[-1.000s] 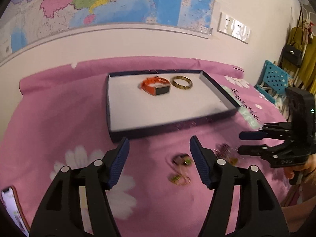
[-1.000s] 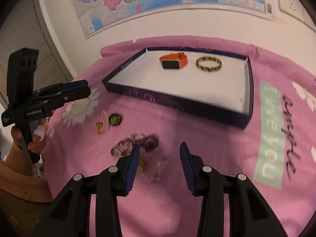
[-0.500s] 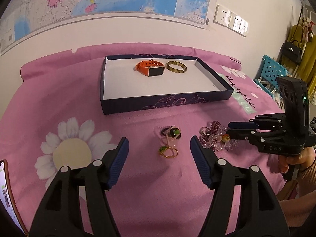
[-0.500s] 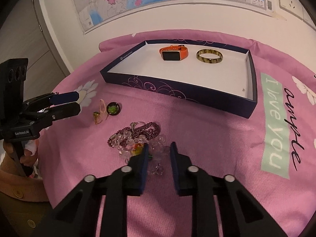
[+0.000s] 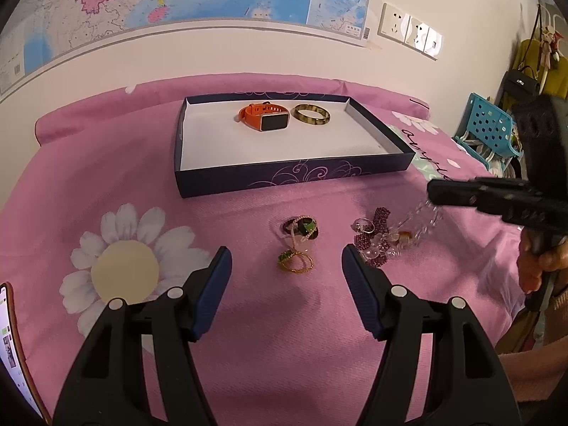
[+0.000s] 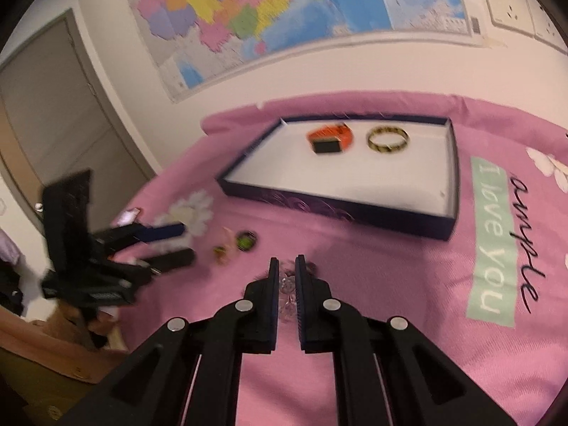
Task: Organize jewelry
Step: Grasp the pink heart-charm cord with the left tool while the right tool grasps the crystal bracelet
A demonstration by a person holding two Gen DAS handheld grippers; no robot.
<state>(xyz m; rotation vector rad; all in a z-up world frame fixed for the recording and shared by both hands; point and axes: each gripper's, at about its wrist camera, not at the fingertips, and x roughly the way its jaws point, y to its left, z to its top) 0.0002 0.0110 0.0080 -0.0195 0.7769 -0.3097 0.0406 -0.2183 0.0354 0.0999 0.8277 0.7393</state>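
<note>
- Left gripper (image 5: 287, 266): jaws apart, empty, hovering low over pink bedspread (image 5: 106, 177). Small rings (image 5: 296, 243) lie on the cloth just ahead, between the fingertips in view; untouched.
- Box (image 5: 294, 175): sits beyond the rings. Orange watch (image 5: 264, 117) and bangle (image 5: 312, 114) already inside, side by side near the far wall.
- Right gripper (image 6: 285, 271): jaws have just been closing; now clamped on clear bead strand (image 5: 422, 218), which was loose on the cloth a second ago.
- Strand's gripped end hangs lifted off the cloth; purple bead cluster (image 5: 376, 239) trails below, seemingly still down.
- Judgement: pick appears secured; carry to box comes next. Trailing beads may snag.
</note>
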